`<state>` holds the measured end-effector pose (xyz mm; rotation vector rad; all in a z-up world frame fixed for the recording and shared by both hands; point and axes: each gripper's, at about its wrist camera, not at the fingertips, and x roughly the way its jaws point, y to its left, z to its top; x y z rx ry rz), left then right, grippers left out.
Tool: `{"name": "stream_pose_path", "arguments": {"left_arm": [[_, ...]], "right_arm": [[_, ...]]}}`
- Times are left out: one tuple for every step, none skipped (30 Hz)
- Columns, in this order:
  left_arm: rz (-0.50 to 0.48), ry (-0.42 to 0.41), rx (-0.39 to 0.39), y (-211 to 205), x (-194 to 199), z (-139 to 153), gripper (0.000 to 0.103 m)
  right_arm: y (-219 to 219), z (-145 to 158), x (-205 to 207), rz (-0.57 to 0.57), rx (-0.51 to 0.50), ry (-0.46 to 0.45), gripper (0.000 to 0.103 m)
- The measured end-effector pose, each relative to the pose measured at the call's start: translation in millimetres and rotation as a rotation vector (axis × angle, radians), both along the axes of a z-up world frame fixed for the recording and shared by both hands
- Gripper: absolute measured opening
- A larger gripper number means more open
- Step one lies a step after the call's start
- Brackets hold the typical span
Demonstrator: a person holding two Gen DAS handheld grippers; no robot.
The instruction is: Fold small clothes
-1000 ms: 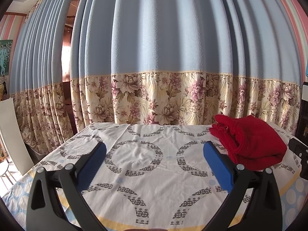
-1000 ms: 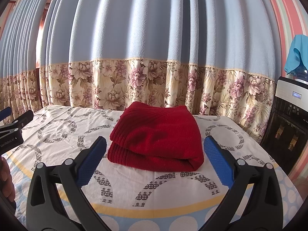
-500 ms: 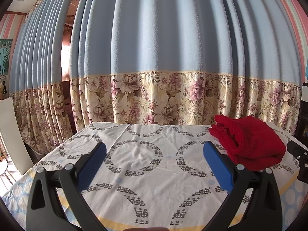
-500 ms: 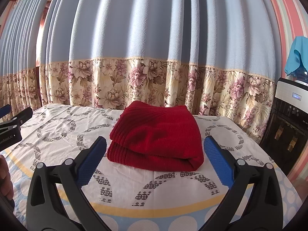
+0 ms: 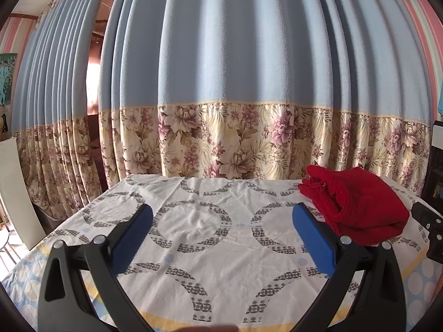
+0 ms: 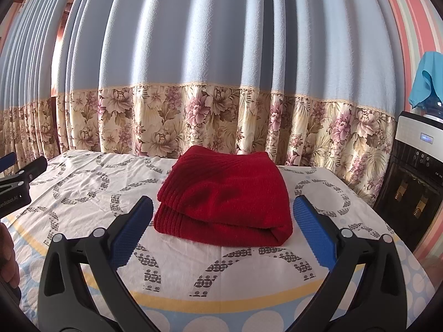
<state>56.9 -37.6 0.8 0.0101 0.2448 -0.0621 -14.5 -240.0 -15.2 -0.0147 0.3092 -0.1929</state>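
Note:
A folded red knit garment [image 6: 225, 197] lies on the patterned tablecloth [image 6: 83, 193], straight ahead of my right gripper [image 6: 223, 213]. That gripper is open, its blue pads wide apart and nothing between them, just short of the garment's near fold. In the left wrist view the same red garment [image 5: 357, 203] sits at the right of the table. My left gripper [image 5: 221, 215] is open over bare tablecloth [image 5: 199, 221], left of the garment and apart from it.
A blue curtain with a floral border [image 5: 221, 144] hangs right behind the table's far edge. A water dispenser [image 6: 412, 182] stands at the right. A white chair [image 5: 16, 193] is at the left. The other gripper's tip [image 6: 19, 182] shows at the left edge.
Both views have risen and pulled back very slightly; the red garment stays put and both grippers remain open.

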Motion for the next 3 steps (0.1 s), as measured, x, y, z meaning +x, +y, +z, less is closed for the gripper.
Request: {"name": "stream_pose_path", "arguments": {"left_arm": [[0.000, 0.001, 0.007, -0.2, 0.3, -0.2, 0.101], [0.000, 0.002, 0.009, -0.7, 0.2, -0.4, 0.101], [-0.002, 0.002, 0.010, -1.1, 0.1, -0.4, 0.101]], "right_arm": [[-0.3, -0.2, -0.1, 0.001, 0.000, 0.000, 0.100], [-0.5, -0.3, -0.1, 0.001, -0.001, 0.000, 0.100], [-0.6, -0.6, -0.5, 0.001, -0.002, 0.000, 0.100]]}}
